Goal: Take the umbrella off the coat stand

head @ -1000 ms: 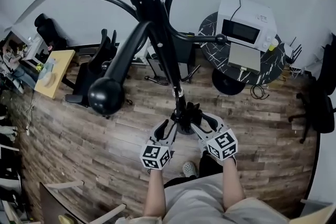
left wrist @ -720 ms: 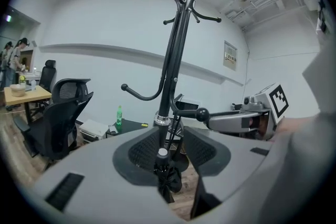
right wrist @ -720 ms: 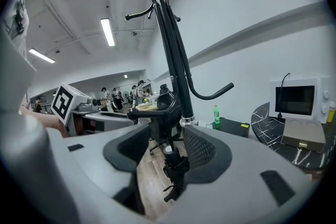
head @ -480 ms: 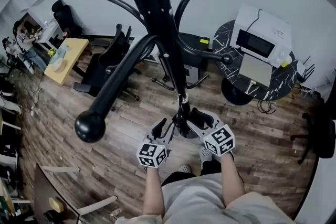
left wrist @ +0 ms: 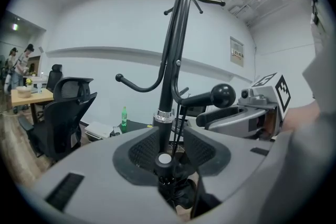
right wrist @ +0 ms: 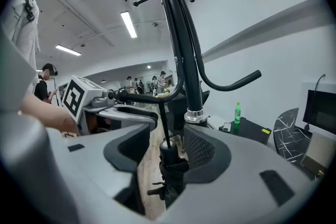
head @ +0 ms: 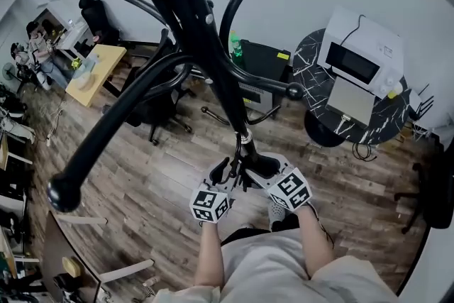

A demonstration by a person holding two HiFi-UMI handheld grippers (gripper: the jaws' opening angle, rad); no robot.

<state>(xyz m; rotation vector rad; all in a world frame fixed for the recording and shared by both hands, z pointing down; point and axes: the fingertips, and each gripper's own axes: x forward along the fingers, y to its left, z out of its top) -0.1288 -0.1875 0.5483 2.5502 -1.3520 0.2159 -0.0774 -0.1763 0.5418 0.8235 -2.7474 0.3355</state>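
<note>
The black coat stand point(head: 206, 46) rises right in front of me, its curved hooks spreading overhead. A folded black umbrella point(left wrist: 164, 161) hangs low beside the pole by a thin cord from a hook arm. It also shows in the right gripper view, as the umbrella point(right wrist: 169, 157). My left gripper point(left wrist: 170, 149) stands open around the umbrella's capped handle, with a gap on both sides. From the other side my right gripper point(right wrist: 163, 147) straddles it, jaws closing but pads not pressing. In the head view the left gripper point(head: 228, 174) and right gripper point(head: 254, 168) flank the pole's foot.
A microwave point(head: 358, 64) sits on a round black marble table point(head: 316, 57) at the right. Office chairs point(head: 152, 99) and a wooden desk point(head: 96, 74) stand to the left, with people beyond. A green bottle point(head: 236, 50) stands on a low black cabinet behind the stand.
Both grippers have edged in toward the pole and the umbrella. My head view has shifted, so the near hook now swings out to the lower left.
</note>
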